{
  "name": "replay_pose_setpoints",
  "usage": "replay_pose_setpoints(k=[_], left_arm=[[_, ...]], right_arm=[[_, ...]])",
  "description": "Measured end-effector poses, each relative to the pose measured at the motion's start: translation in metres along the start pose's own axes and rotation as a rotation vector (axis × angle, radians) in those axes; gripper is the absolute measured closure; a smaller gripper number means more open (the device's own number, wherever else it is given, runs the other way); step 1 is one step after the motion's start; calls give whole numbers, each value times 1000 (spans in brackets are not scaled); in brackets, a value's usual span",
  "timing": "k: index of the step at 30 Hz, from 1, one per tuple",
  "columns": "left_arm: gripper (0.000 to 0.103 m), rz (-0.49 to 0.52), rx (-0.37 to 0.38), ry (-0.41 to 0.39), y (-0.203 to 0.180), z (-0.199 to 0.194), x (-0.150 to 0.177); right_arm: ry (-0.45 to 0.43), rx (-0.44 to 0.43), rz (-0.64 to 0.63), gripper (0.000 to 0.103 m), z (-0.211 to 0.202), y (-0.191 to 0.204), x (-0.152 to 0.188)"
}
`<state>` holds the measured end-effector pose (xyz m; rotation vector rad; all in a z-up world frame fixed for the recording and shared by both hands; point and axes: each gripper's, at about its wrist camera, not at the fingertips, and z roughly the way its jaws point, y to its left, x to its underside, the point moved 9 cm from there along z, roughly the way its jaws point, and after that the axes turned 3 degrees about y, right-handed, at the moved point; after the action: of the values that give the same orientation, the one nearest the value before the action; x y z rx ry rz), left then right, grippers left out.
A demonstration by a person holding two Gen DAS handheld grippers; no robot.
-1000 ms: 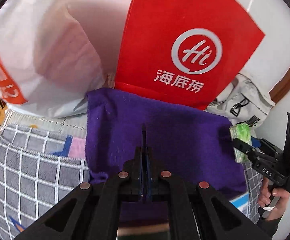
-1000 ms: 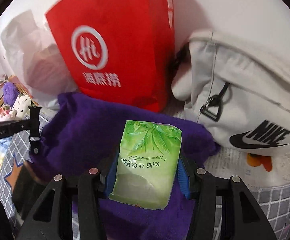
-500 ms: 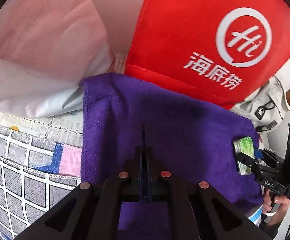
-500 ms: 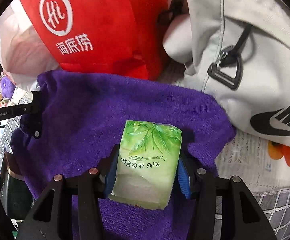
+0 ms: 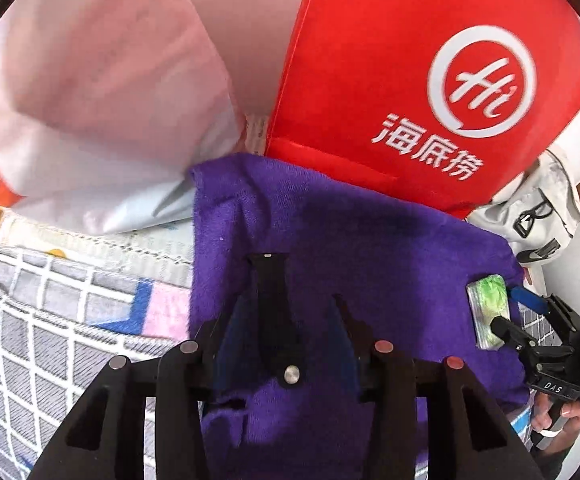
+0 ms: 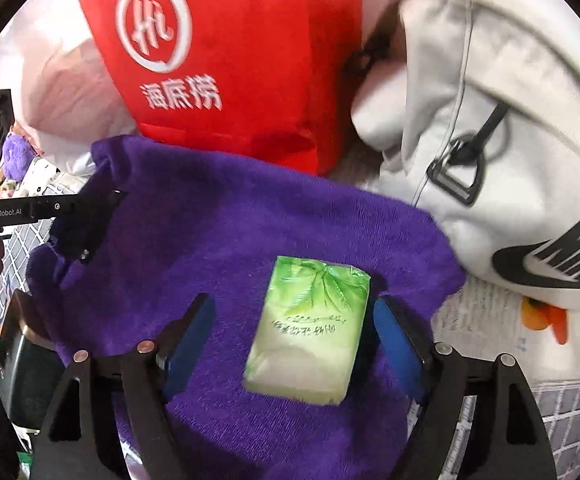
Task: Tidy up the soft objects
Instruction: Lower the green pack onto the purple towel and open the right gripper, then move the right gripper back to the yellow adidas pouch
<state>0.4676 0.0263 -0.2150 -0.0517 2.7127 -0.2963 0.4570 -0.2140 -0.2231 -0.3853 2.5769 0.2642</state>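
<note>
A purple towel (image 5: pixel 370 248) (image 6: pixel 229 232) lies spread in front of a red bag. On its right part rests a green tissue pack (image 6: pixel 310 320) (image 5: pixel 488 312). My right gripper (image 6: pixel 294 304) (image 5: pixel 530 332) straddles the pack and its jaws are opening. The left pad stands well clear of the pack and the right pad sits close by its side. My left gripper (image 5: pixel 290 308) (image 6: pixel 85 220) hovers over the towel's near left edge. Its jaws are also opening, with the blue pads apart above the cloth. A black strip shows between them; I cannot tell what it is.
The red bag (image 5: pixel 410 80) (image 6: pixel 229 60) with a white logo stands behind the towel. A white sports bag (image 6: pixel 490 140) lies at the right, a pale plastic bag (image 5: pixel 89 100) at the left. A grey checked blanket (image 5: pixel 49 340) covers the surface. A hand (image 5: pixel 550 412) grips the right tool.
My right jaws have spread away from the tissue pack, which now lies on the towel. My left jaws have gone from shut to apart. Both views have dropped closer to the towel.
</note>
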Motion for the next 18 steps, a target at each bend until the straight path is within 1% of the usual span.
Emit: replay_pose_setpoints(k=[2, 3, 4, 5, 7, 9, 10, 13, 18], left_arm=[[61, 0, -5, -18, 0, -14, 5], [58, -3, -12, -25, 2, -21, 9], [57, -7, -26, -34, 4, -30, 14], [57, -6, -40, -48, 6, -38, 17], [57, 10, -39, -82, 4, -57, 24], [57, 9, -47, -101, 5, -70, 33], [57, 6, -54, -113, 6, -79, 40], [57, 20, -46, -128, 7, -101, 61], [56, 22, -78, -132, 10, -123, 98]], right_arm=[[-19, 3, 14, 22, -15, 3, 2], [-30, 6, 22, 22, -22, 3, 3], [-46, 8, 32, 22, -32, 4, 5], [-62, 6, 45, 22, -42, 6, 6], [-82, -1, 64, 22, -59, 7, 15], [-97, 1, 88, 22, -71, 11, 22], [-103, -3, 100, 22, -79, 13, 28], [-100, -36, 119, 22, -98, 25, 46], [-132, -39, 101, 22, -130, 58, 80]])
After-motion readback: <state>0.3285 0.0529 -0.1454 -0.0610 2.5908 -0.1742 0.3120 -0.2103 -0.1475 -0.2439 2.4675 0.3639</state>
